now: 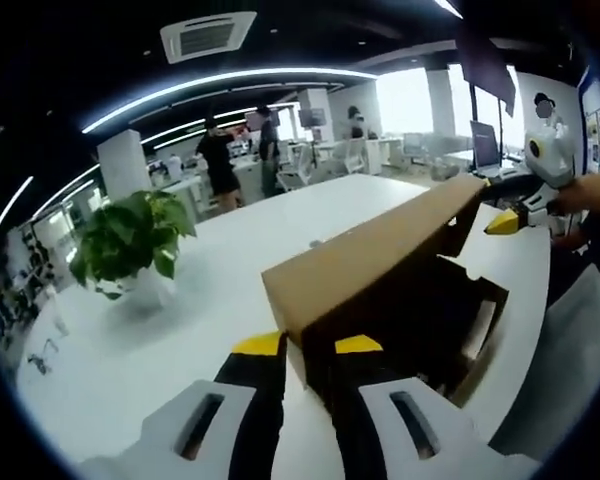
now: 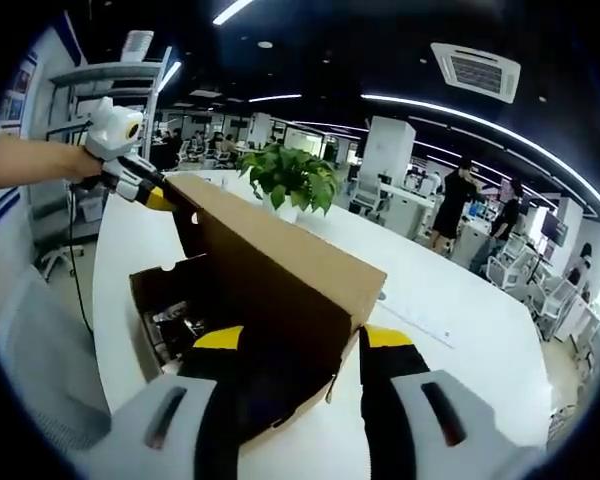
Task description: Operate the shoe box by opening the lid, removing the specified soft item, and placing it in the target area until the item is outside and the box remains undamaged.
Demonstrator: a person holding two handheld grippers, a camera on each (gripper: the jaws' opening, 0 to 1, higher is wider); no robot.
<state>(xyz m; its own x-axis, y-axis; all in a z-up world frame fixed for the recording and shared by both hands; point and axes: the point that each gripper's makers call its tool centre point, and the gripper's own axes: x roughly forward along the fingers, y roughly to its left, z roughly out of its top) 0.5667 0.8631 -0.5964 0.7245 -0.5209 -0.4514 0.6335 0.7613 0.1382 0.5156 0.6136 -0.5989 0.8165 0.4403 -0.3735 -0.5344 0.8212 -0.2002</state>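
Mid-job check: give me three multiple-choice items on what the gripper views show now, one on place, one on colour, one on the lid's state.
1. Where is the potted plant?
A. inside the box
B. on the white table, beyond the shoe box
C. on the floor

2. What colour are the gripper fingertips?
A. yellow
B. red
C. green

3. What state is the lid in?
A. taped flat shut
B. lifted, with the dark inside showing
C. lying apart on the table

Answers:
1 B: in the right gripper view it stands on the tabletop behind the box.
2 A: yellow tips show on both jaws in each view.
3 B: the left gripper and right gripper are at its two ends and the box gapes beneath.
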